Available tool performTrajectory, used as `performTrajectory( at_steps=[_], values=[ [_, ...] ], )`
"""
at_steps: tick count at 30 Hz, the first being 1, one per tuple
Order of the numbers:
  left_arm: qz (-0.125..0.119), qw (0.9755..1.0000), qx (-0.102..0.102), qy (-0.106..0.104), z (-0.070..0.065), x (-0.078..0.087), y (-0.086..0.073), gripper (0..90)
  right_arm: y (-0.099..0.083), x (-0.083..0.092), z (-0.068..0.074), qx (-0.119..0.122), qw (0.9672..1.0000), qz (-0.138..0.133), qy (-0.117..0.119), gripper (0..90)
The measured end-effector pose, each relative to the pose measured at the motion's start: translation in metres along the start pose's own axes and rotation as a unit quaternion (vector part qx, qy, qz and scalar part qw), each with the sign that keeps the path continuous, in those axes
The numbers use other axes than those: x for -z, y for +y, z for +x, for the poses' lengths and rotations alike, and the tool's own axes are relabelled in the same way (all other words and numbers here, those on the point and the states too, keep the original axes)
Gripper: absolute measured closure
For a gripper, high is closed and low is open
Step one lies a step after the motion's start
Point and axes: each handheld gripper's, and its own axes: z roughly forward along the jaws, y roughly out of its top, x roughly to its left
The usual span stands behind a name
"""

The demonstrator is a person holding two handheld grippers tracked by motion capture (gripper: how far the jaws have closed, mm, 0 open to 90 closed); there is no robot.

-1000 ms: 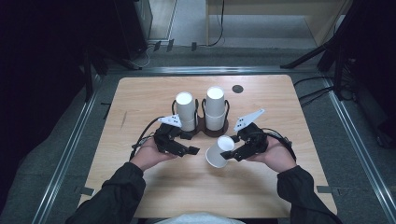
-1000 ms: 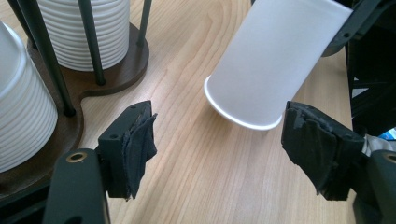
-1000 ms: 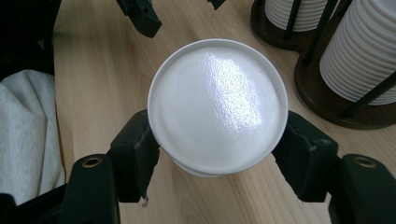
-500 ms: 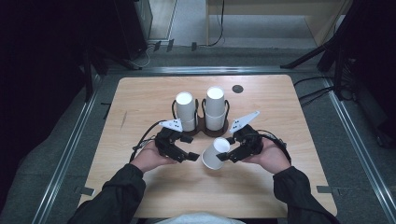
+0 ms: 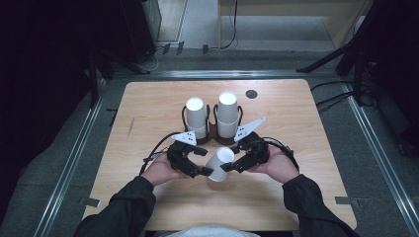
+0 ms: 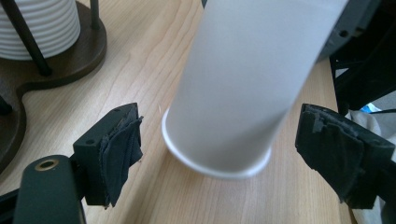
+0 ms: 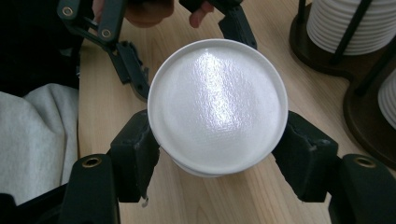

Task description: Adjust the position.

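Note:
A white paper cup point(image 5: 218, 164) lies tilted just above the table at the front middle. My right gripper point(image 5: 232, 165) is shut on it; in the right gripper view the cup's closed base point(image 7: 217, 105) faces the camera, with both pads pressed on its sides around the right gripper point(image 7: 217, 154). My left gripper point(image 5: 200, 170) stands open at the cup's other end. In the left gripper view the cup point(image 6: 247, 88) hangs between the wide-apart pads point(image 6: 122, 149), touching neither one.
Two stacks of white cups point(image 5: 195, 117) point(image 5: 228, 114) stand in a dark two-slot holder point(image 5: 213, 133) just behind the grippers. A small black disc point(image 5: 251, 94) lies at the table's back right. The person's grey-clothed lap point(image 7: 32, 140) is at the near edge.
The right gripper has carried the cup left and toward the person. The left gripper has moved in, so its open jaws now stand either side of the cup's rim end.

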Motion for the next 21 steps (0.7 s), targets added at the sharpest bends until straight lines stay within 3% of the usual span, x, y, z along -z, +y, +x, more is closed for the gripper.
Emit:
performTrajectory(
  at_steps=[14,17,21],
  values=[
    [-0.002,0.9996,-0.028,-0.008,-0.0082,-0.01,0.0002,16.1,0.0096,-0.0003,0.004,0.0,0.9995,-0.024,0.019,35.0],
    [-0.012,0.9995,-0.025,-0.016,-0.0084,-0.0094,0.0004,18.2,0.0104,0.0005,0.0042,-0.002,0.9992,-0.03,0.026,35.0],
    [-0.021,0.999,-0.037,-0.015,-0.0101,-0.0085,0.0006,22.3,0.011,0.0025,0.0041,-0.008,0.9988,-0.037,0.03,35.1]
  ],
)
